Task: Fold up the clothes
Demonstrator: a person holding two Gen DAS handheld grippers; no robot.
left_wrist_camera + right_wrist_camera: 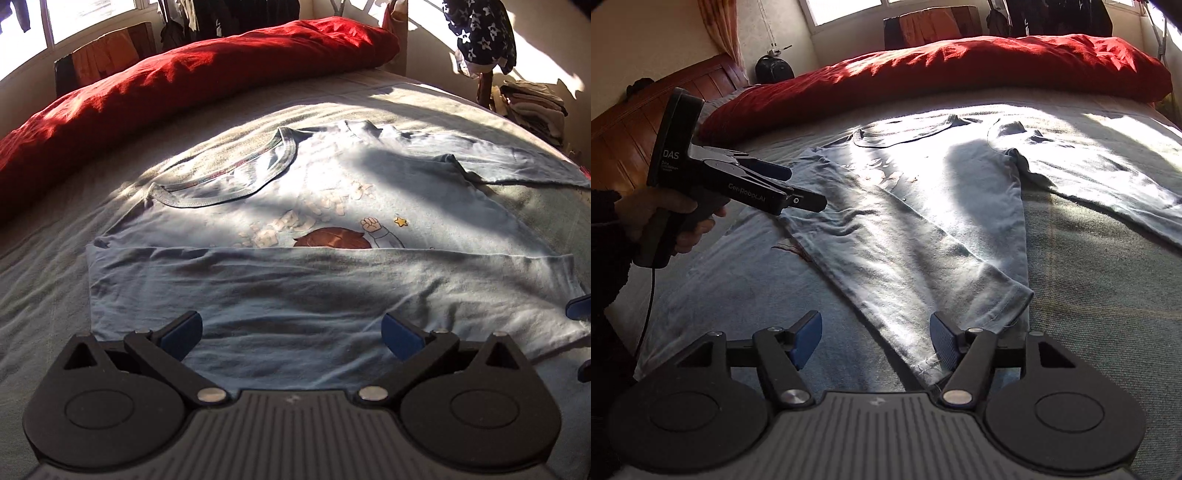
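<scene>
A light blue cotton T-shirt with a cartoon print (pixel 332 206) lies spread on the grey woven bed cover (pixel 44 288), its near side folded over the chest so the print is half covered, and one long sleeve (pixel 1100 177) stretched out flat to the side. The left hand-held gripper (pixel 291 334) hangs above the folded panel, jaws spread wide with nothing between its blue pads. The right hand-held gripper (pixel 875 341) is likewise released, its jaws apart above the folded sleeve's cuff (pixel 979 295), not pinching the cloth. In the right wrist view a person's hand (pixel 665 221) grips the left tool's handle. A rumpled red quilt (pixel 192 81) lies along the bed's far edge.
</scene>
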